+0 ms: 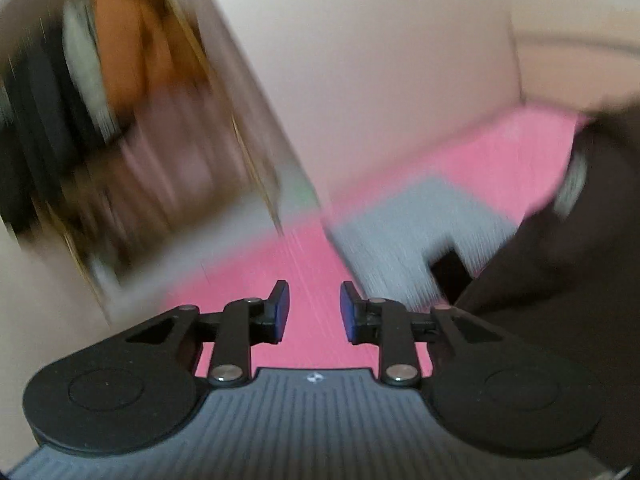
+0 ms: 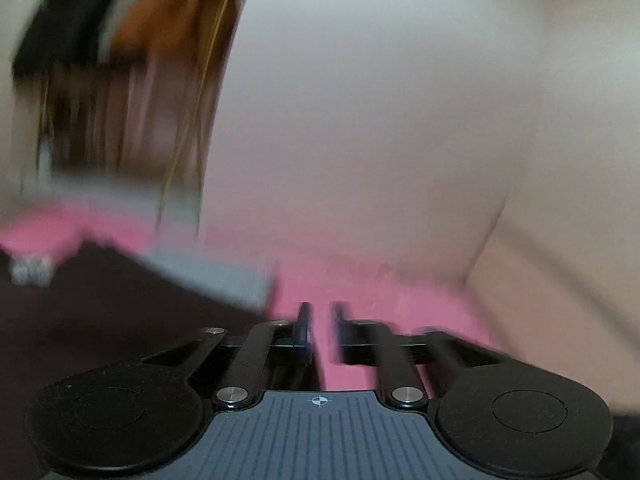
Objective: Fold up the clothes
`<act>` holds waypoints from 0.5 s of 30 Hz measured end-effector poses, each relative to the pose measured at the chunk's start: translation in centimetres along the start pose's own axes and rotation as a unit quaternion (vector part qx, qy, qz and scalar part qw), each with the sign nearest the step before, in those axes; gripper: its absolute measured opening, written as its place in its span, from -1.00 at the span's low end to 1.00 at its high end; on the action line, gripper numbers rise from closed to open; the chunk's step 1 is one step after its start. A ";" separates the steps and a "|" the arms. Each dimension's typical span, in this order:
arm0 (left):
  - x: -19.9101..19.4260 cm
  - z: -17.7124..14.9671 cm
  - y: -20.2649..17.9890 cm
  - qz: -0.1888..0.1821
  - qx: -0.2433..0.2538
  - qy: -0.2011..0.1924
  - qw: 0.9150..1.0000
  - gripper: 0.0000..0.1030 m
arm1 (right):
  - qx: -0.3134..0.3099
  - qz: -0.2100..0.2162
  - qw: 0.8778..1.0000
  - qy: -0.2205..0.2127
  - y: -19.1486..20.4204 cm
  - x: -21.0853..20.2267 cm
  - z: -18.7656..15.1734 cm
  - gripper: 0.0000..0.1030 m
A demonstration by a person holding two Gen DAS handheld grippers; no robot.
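The gray cloth [image 1: 412, 236] lies on the pink sheet [image 1: 308, 264], a dark cloth [image 1: 560, 300] beside it on the right. Both pictures are blurry. The left claw [image 1: 314, 312] is spread wide, holding nothing. The right claw [image 2: 320, 332] has a small gap, holding nothing.

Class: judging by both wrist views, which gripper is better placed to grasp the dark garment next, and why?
Probably the left gripper: its jaws are open, with the dark garment and grey cloth just beyond its right finger. The right gripper points at bare pink surface, the garment off to its left. Both views are blurred.
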State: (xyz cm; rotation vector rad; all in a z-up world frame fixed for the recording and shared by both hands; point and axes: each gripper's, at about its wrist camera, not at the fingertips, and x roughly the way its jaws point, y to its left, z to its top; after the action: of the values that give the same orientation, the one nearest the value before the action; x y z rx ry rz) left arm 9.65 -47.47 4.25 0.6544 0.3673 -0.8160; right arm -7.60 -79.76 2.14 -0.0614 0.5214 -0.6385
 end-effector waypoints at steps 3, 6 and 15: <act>2.4 -7.6 -4.7 -0.049 -0.027 0.079 0.995 -0.50 | 0.014 0.021 0.995 0.097 1.8 6.0 -7.9 0.63; 2.4 -15.8 -9.2 -0.097 -0.039 0.167 0.980 -0.37 | 0.037 0.055 0.981 0.182 3.2 6.1 -15.4 0.63; -6.5 -32.4 -19.5 -0.247 -0.063 0.326 0.910 -0.30 | 0.137 0.125 0.901 0.393 5.3 -9.0 -33.6 0.08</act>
State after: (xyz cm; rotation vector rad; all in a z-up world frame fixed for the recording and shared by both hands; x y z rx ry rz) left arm -11.32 -32.26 -24.09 0.7127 1.2242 -1.0280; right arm -26.95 -66.80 -24.20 0.5475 1.1924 -0.4582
